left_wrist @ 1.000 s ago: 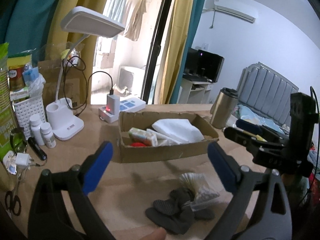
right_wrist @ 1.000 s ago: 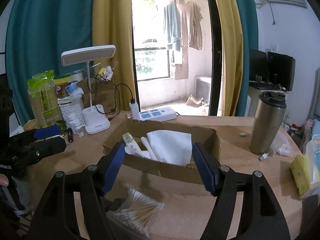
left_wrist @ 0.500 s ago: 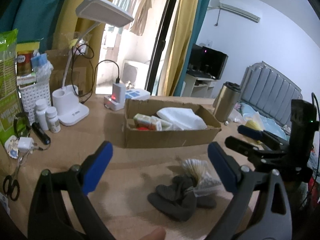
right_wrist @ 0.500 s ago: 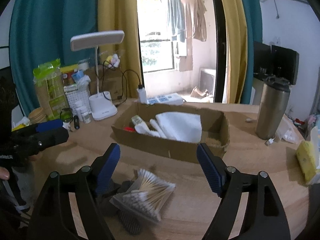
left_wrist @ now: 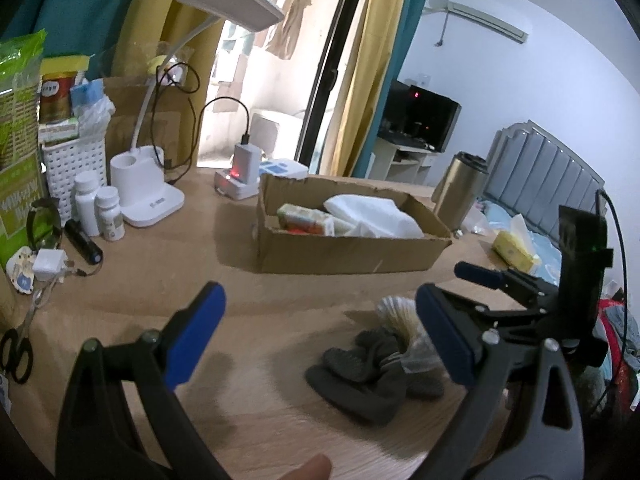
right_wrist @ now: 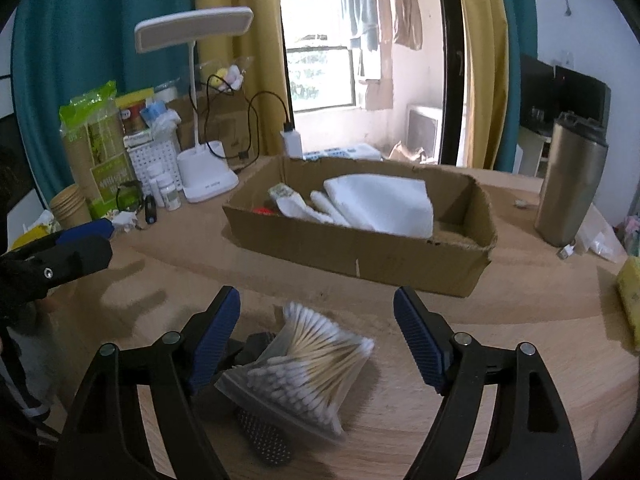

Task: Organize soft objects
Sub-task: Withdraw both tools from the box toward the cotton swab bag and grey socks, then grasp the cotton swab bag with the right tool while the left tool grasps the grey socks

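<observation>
R gripper (right_wrist: 316, 336) jaws wide apart, empty, over cotton-swab bag (right_wrist: 308, 364). L gripper (left_wrist: 320, 336) likewise spread, empty, near grey socks (left_wrist: 364, 372). Label text illegible.

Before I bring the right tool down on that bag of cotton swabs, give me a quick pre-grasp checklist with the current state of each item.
1. Right tool open with nothing between its fingers: ok.
2. Bag of cotton swabs lined up between the fingers: ok, it sits just ahead of and below the gap.
3. Bag free of other things: not ok, it lies partly on the grey gloves.
4. Left tool open and empty: ok.
5. Left tool clear of the bag: ok, it hangs off to the side in the right wrist view.
6. Space in the cardboard box: ok, its right end is bare.
</observation>
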